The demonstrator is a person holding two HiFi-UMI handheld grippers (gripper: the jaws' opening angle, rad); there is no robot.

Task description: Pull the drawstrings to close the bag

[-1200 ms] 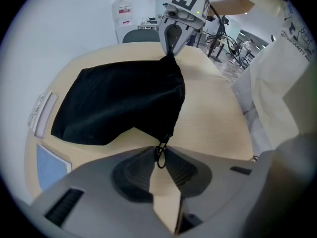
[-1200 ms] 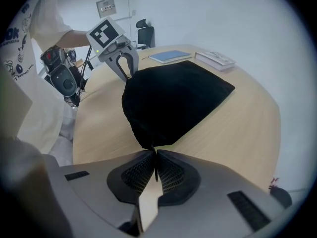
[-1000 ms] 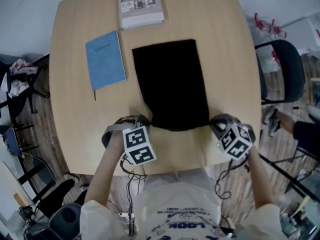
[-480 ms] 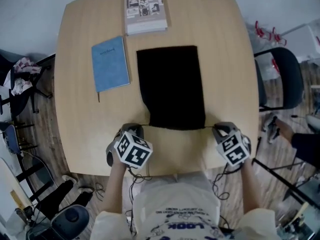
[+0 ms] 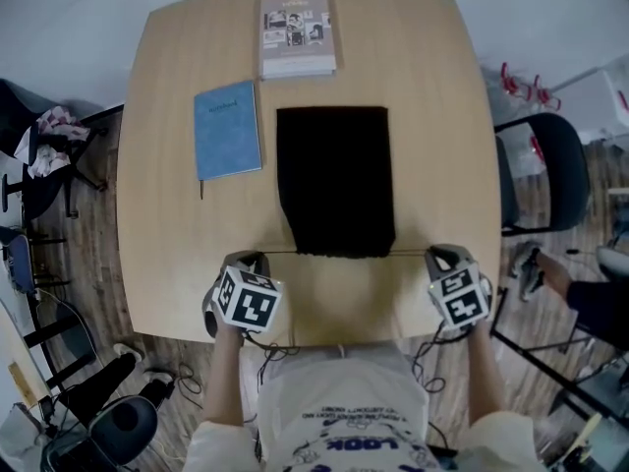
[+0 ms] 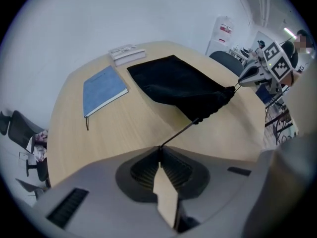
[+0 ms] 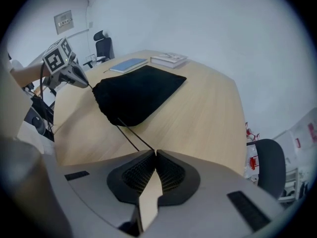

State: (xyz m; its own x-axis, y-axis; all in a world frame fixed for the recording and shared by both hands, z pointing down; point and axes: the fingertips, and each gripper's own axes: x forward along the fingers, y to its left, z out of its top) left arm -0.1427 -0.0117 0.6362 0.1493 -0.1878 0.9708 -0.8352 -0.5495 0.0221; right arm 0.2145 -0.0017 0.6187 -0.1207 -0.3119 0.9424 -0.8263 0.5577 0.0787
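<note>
A black drawstring bag point(image 5: 334, 180) lies flat on the round wooden table point(image 5: 432, 116), its gathered mouth point(image 5: 342, 253) toward me. Thin black drawstrings run taut from the mouth to both sides. My left gripper point(image 5: 257, 261) sits left of the mouth, shut on the left drawstring point(image 6: 181, 132), which enters its jaws point(image 6: 159, 148). My right gripper point(image 5: 433, 256) sits right of the mouth, shut on the right drawstring point(image 7: 134, 137). In the left gripper view the bag point(image 6: 181, 86) puckers at its near end; in the right gripper view the bag point(image 7: 136, 90) does the same.
A blue notebook point(image 5: 227, 129) lies left of the bag with a pen along its near edge. A thick book point(image 5: 297, 33) rests at the table's far side. A black office chair point(image 5: 545, 165) stands right of the table. Another chair with clothes point(image 5: 44, 136) is at the left.
Both grippers have moved outward, away from the bag's sides. The drawstrings now stretch straight and the bag's mouth has narrowed and gathered.
</note>
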